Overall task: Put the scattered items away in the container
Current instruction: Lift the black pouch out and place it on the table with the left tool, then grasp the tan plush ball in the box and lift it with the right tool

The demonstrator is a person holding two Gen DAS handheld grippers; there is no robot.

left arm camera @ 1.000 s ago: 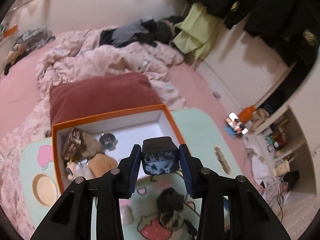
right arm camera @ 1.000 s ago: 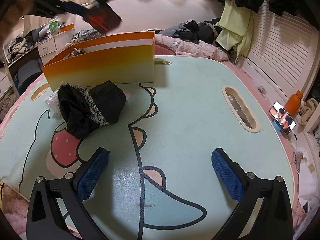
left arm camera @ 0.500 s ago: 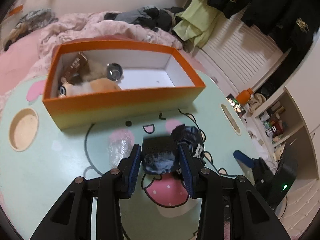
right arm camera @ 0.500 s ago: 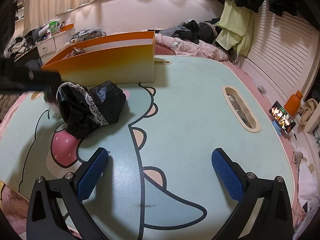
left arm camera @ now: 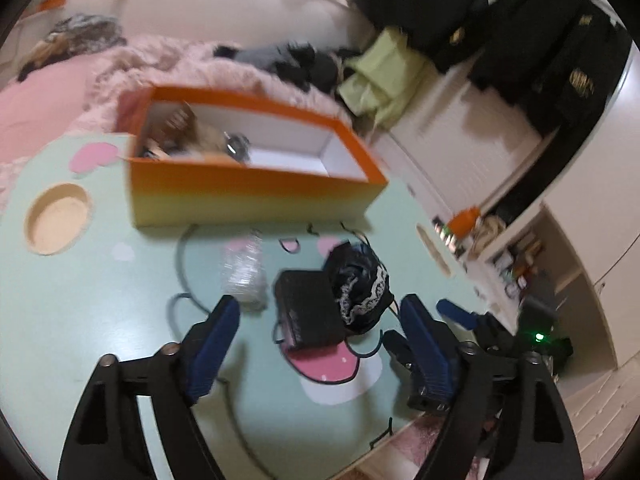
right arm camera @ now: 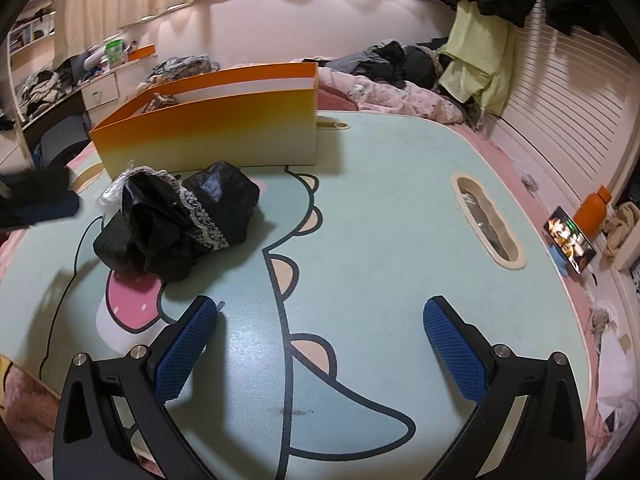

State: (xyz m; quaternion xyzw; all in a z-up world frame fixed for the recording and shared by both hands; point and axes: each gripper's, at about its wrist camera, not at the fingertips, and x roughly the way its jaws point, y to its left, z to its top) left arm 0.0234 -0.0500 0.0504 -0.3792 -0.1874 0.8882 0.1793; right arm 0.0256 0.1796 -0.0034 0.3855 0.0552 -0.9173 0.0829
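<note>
Left wrist view: the left hand-held gripper now gapes empty, having let go of the black pouch it clamped half a second ago; the pouch lies on the tabletop beside the black lace garment, short of the orange box, so it probably needs regrasping. Right hand-held gripper hangs spread, empty

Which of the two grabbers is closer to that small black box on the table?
Left. The left gripper hovers open right over the small black box; the right gripper waits farther off, beyond the black lacy garment.
</note>
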